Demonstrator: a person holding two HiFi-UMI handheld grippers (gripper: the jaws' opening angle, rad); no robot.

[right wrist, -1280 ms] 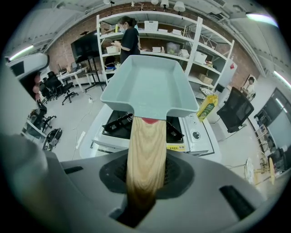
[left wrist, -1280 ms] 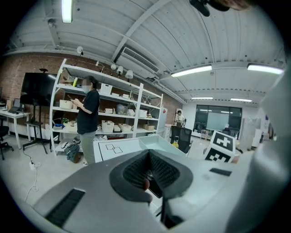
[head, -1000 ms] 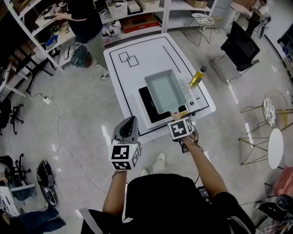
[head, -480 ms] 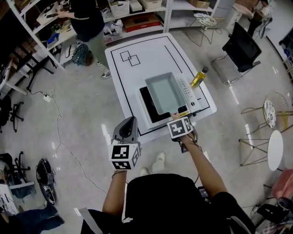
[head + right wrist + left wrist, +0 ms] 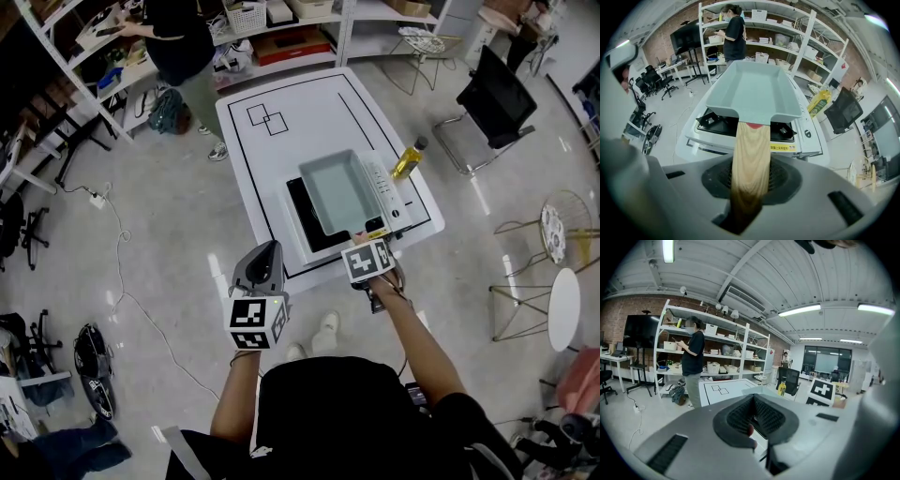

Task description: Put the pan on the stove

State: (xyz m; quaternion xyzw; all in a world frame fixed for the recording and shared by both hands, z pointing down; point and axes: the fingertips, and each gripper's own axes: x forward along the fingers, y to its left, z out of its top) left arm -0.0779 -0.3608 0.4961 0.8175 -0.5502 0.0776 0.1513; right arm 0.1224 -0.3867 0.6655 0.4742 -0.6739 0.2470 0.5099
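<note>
A pale blue-green rectangular pan (image 5: pixel 339 192) sits on the black-topped stove (image 5: pixel 298 204) at the near end of the white table (image 5: pixel 300 103). Its light wooden handle (image 5: pixel 751 150) points toward me and runs between the jaws of my right gripper (image 5: pixel 751 176). The pads still flank the handle closely while the jaws are opening. In the head view my right gripper (image 5: pixel 364 246) is at the table's near edge. My left gripper (image 5: pixel 263 249) hangs off the table's near-left side, shut and empty, with its ribbed pads meeting in the left gripper (image 5: pixel 752 404) view.
A yellow oil bottle (image 5: pixel 405 157) stands on the table to the right of the stove's white control panel (image 5: pixel 384 187). Black outlines are marked on the far tabletop. A person (image 5: pixel 178 42) stands at the shelves beyond. A black chair (image 5: pixel 492 94) is at the right.
Almost nothing differs: the pan stays on the stove and both grippers keep their places. Only the head view has shifted slightly.
</note>
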